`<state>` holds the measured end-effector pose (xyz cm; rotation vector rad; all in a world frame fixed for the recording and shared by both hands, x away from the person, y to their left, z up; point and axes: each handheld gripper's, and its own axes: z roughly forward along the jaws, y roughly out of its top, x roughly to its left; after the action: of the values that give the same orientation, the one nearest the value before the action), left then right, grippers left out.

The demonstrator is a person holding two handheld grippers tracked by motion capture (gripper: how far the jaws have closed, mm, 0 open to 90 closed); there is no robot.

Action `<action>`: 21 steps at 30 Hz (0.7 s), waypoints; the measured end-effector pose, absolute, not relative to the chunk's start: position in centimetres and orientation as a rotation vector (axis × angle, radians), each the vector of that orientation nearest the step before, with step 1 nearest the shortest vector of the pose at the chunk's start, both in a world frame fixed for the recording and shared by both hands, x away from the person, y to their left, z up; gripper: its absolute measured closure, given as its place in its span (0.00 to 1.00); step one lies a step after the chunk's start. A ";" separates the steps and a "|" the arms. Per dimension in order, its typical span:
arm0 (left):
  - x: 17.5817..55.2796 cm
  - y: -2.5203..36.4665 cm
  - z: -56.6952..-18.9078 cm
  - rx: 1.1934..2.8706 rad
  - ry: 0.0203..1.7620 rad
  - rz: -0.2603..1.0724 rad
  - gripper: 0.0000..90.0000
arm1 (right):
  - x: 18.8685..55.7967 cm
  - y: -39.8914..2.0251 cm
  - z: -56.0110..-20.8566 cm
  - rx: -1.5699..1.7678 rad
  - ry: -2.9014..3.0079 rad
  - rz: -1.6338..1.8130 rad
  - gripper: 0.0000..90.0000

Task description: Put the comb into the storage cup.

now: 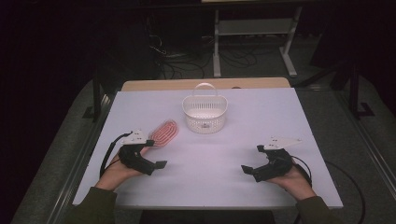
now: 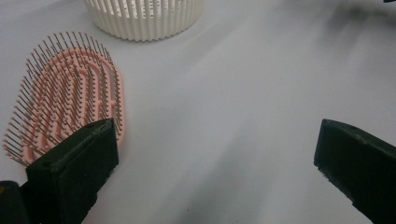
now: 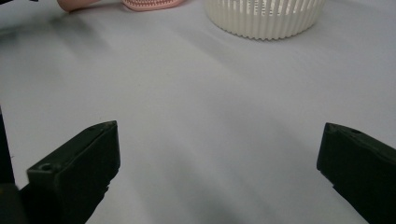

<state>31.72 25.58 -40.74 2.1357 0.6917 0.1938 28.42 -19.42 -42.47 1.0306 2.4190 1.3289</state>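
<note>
High view first: my left tongs (image 1: 158, 157) sit near the left edge of the white desk (image 1: 233, 154), and my right tongs (image 1: 252, 158) sit near the right edge. Both are close to the front edge, where my hands come in.

My left tongs are spread wide, with nothing between the jaws. The pink hairbrush (image 1: 163, 133) lies flat on the desk just beside them, on the left half, bristles up. In the left gripper view the hairbrush (image 2: 70, 102) is right next to one jaw. I think that jaw does not touch it, but it hides part of the brush, so I cannot be sure.

My right tongs are spread wide too, and they hold nothing. In the right gripper view I see bare desk between the jaws.

A white basket (image 1: 204, 114) with a handle stands near the back edge, about in the middle. It is just beside the top of the hairbrush and apart from both tongs.
</note>
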 end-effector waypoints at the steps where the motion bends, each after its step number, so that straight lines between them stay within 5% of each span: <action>1: 31.8 25.6 -40.7 2.136 0.692 0.194 0.00 | 28.4 -19.4 -42.5 1.030 2.421 1.328 0.00; 21: 33.1 25.9 -40.2 2.129 0.691 0.175 0.00 | 28.2 -19.0 -42.7 0.994 2.446 1.327 0.00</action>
<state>33.13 25.93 -40.16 2.1287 0.6908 0.1746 28.19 -18.96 -42.66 0.9940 2.4459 1.3274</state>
